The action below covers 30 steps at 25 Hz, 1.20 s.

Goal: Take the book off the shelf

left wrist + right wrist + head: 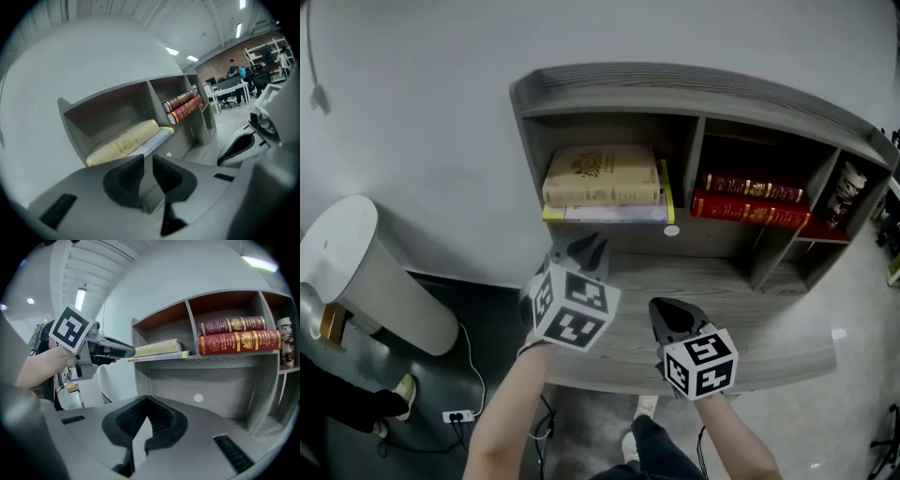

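A thick beige book [602, 176] [124, 140] [157, 348] lies flat on a thin yellow-edged book [609, 215] in the left compartment of a grey wooden shelf [675, 94]. My left gripper [586, 251] [148, 161] hangs just in front of and below that compartment, touching neither book. Its jaws stand a narrow slit apart with nothing between them. My right gripper [670, 314] [147, 401] is lower and further back over the desk, shut and empty. The left gripper's tip [126, 351] also shows in the right gripper view, close to the books' ends.
Two red books [750, 199] [236, 333] lie stacked in the middle compartment. A small figurine [847, 192] stands in the right one. The shelf sits on a grey desk [769, 319]. A white rounded bin [375, 272] stands on the floor to the left.
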Motion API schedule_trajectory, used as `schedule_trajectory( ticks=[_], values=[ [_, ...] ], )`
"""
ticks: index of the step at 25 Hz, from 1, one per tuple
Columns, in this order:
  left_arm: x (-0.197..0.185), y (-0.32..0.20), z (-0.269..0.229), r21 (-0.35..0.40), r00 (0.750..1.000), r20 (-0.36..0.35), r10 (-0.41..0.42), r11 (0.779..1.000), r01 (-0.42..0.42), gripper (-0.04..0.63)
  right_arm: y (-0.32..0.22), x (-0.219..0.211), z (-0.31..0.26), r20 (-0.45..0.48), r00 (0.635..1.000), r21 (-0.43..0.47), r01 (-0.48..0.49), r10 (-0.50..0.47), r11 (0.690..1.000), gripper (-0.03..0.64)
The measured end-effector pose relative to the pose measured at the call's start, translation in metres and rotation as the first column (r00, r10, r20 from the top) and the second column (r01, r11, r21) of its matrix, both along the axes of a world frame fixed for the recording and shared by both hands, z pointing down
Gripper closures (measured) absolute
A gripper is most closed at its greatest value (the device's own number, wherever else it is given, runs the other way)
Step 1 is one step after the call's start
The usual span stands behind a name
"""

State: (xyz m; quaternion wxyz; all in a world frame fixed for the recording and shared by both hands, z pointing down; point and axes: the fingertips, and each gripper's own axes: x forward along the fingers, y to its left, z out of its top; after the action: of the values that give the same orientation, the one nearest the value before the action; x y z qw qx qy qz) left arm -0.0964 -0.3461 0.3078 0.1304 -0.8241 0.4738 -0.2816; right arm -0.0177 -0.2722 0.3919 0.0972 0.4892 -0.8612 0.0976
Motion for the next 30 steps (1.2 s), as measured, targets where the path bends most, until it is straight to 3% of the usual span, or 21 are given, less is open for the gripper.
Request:
schedule_trajectory(
  ticks=[2, 6, 10, 15, 23, 30],
  values=[
    [-0.001, -0.009, -0.006, 0.025, 0.999, 0.054, -0.008, 1.000, 0.006, 0.517, -0.003, -0.002, 0.001, 0.004, 1.000, -0.004, 0.006, -0.006, 1.000, 0.609],
    [-0.002, -0.025, -0.021, 0.090, 0.985, 0.174, -0.021, 0.996, 0.005, 0.506, -0.010, -0.005, 0.001, 0.014, 1.000, -0.009, 0.010, -0.010, 1.000, 0.609],
    [-0.002, -0.036, -0.031, 0.147, 0.957, 0.287, -0.037, 0.989, -0.005, 0.497, -0.013, -0.006, 0.001, 0.013, 1.000, -0.013, 0.012, -0.012, 1.000, 0.609],
    [-0.003, -0.051, -0.026, 0.156, 0.925, 0.377, -0.046, 0.988, -0.014, 0.477, -0.019, -0.005, 0.004, 0.015, 1.000, -0.022, 0.012, -0.011, 1.000, 0.609],
    [-0.004, -0.074, -0.025, 0.219, 0.828, 0.553, -0.092, 0.975, -0.038, 0.442, -0.028, -0.004, 0.007, 0.037, 0.999, -0.033, 0.010, -0.009, 0.999, 0.609],
    [0.005, -0.086, -0.014, 0.191, 0.786, 0.616, -0.060, 0.979, -0.075, 0.420, -0.034, -0.002, 0.010, 0.042, 0.999, -0.039, -0.003, 0.005, 0.999, 0.609]
  ],
)
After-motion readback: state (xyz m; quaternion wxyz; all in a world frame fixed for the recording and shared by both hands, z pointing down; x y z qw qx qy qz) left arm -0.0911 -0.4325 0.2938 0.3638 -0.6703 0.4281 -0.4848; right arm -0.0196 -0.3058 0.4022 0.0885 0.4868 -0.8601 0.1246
